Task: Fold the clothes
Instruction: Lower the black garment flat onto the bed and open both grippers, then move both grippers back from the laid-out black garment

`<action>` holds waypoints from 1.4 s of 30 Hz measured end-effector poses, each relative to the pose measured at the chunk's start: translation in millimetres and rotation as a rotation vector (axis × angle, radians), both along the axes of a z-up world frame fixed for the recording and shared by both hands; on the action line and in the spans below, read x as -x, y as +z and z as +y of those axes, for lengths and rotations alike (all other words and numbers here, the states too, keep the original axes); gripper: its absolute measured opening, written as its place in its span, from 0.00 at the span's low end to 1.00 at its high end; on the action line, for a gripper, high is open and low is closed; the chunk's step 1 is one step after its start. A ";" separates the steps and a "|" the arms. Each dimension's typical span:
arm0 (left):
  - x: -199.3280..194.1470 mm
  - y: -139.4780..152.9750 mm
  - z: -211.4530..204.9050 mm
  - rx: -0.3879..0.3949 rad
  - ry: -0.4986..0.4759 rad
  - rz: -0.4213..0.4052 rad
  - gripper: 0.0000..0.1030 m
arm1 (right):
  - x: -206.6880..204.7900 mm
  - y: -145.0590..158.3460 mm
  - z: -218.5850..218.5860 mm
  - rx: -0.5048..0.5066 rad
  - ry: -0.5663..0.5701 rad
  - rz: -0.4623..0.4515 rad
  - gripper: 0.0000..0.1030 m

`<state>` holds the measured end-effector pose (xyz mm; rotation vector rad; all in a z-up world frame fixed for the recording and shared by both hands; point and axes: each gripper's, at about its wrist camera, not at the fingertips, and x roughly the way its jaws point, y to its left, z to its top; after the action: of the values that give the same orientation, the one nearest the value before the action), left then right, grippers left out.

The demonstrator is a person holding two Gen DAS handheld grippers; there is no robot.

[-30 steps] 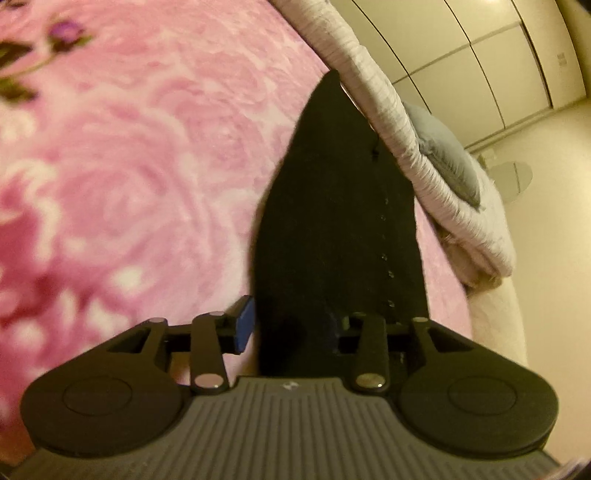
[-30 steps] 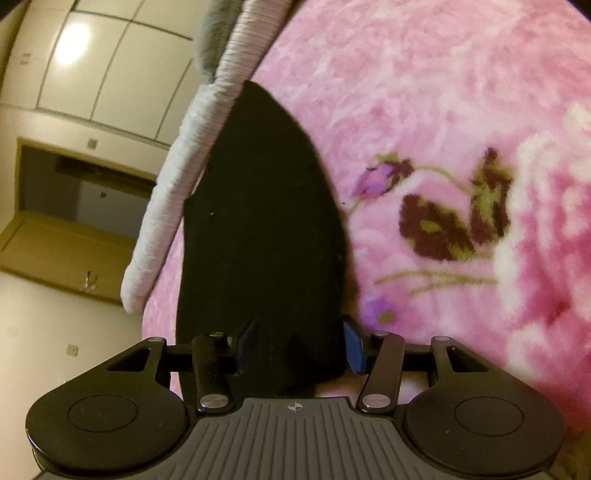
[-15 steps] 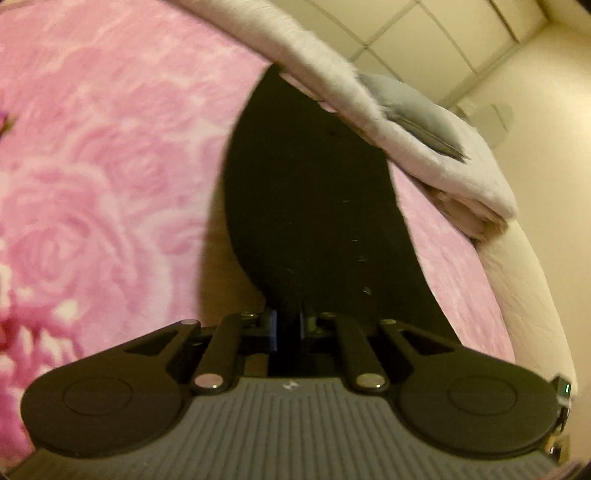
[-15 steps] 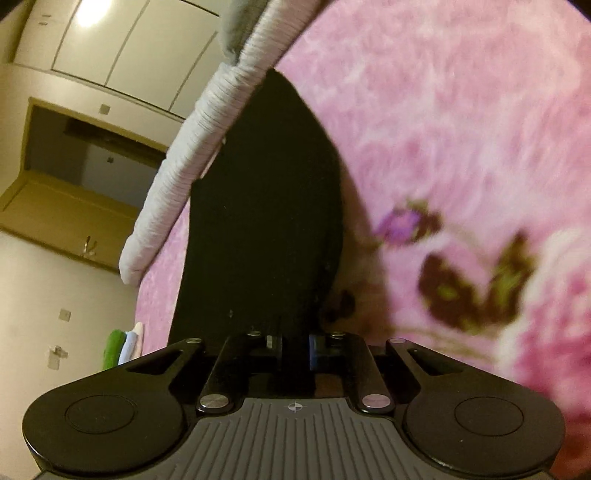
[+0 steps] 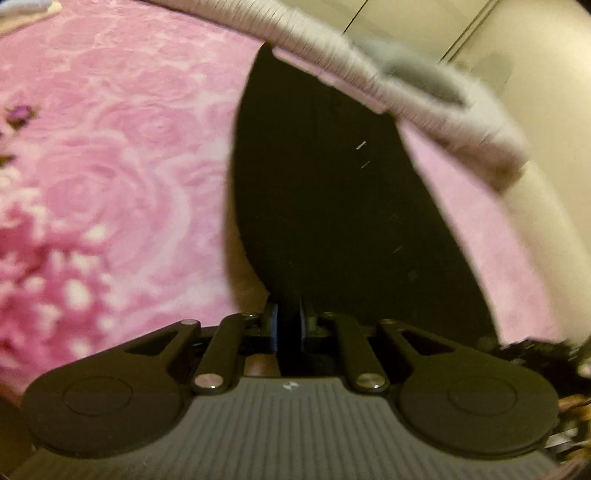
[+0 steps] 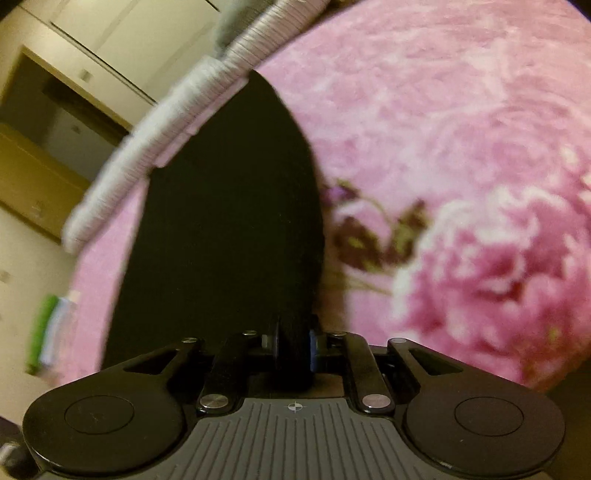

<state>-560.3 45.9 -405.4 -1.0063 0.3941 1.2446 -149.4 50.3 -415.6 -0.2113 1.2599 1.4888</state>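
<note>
My left hand-held gripper (image 5: 287,325) and right hand-held gripper (image 6: 293,341) each pinch the black garment (image 5: 325,192) over the pink rose blanket (image 5: 122,177) (cupboards (image 6: 110,33) beyond it).

Pink floral blanket (image 5: 110,166), white quilt (image 5: 332,66)

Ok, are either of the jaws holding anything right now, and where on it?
Both are. The left gripper and right gripper are each shut on the near edge of the black garment, which stretches away over the pink floral blanket.
</note>
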 end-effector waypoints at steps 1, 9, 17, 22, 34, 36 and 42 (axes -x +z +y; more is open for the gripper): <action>0.2 6.1 -4.8 -0.001 0.004 0.029 0.08 | 3.5 7.7 -5.6 -0.020 -0.005 -0.037 0.14; -23.2 39.4 -6.2 -0.079 0.005 0.217 0.09 | 55.4 55.6 -21.7 -0.193 0.052 -0.348 0.19; -75.3 7.9 -16.3 -0.025 -0.063 0.403 0.11 | 108.9 7.2 -41.7 -0.201 0.262 -0.617 0.21; -76.5 25.3 -41.5 0.027 -0.036 0.411 0.12 | 99.4 27.5 -65.6 -0.142 0.229 -0.534 0.22; -91.9 74.0 -89.9 -0.063 -0.004 0.446 0.25 | 103.3 82.5 -88.6 -0.145 0.158 -0.462 0.41; -95.7 78.9 -97.8 -0.073 -0.006 0.448 0.25 | 107.9 87.5 -96.5 -0.163 0.177 -0.449 0.42; -107.5 88.4 -116.8 -0.105 -0.027 0.457 0.30 | 116.0 95.7 -112.2 -0.184 0.202 -0.439 0.44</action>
<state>-452.8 -70.9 -317.0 -0.6190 0.6846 1.4541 -265.5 -61.9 -319.9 -0.5244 0.7622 1.6104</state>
